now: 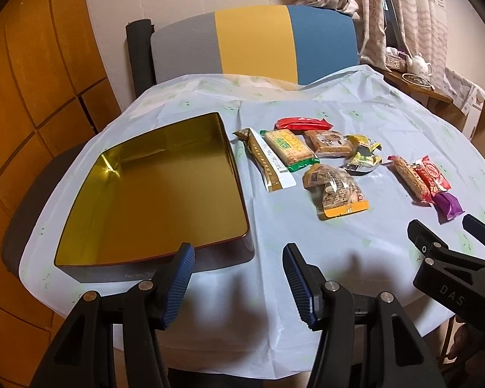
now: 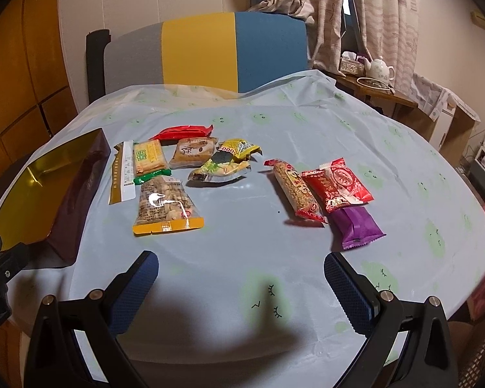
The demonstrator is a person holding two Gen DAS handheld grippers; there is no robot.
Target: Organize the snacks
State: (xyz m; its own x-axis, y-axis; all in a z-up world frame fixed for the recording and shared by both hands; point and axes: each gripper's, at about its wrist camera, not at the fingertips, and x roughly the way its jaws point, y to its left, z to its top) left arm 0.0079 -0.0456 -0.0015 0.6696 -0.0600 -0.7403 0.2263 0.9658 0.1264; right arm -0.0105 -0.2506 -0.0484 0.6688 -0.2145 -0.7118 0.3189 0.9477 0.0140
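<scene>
An open tin box [image 1: 165, 200] with a gold inside stands on the left of the table, with nothing in it. Several wrapped snacks lie to its right: a green cracker pack [image 1: 287, 147], a peanut bag [image 2: 165, 203], a sesame bar [image 2: 292, 190], a red packet [image 2: 338, 184] and a purple packet [image 2: 357, 226]. My left gripper [image 1: 239, 255] hovers open at the box's near right corner, holding nothing. My right gripper [image 2: 241, 260] is open wide over bare cloth, just short of the purple packet, and it also holds nothing.
A pale blue cloth [image 2: 274, 129] with green faces covers the round table. A chair [image 1: 252, 42] with a grey, yellow and blue back stands behind it. A side table with a teapot [image 2: 381, 68] and curtains are at the back right.
</scene>
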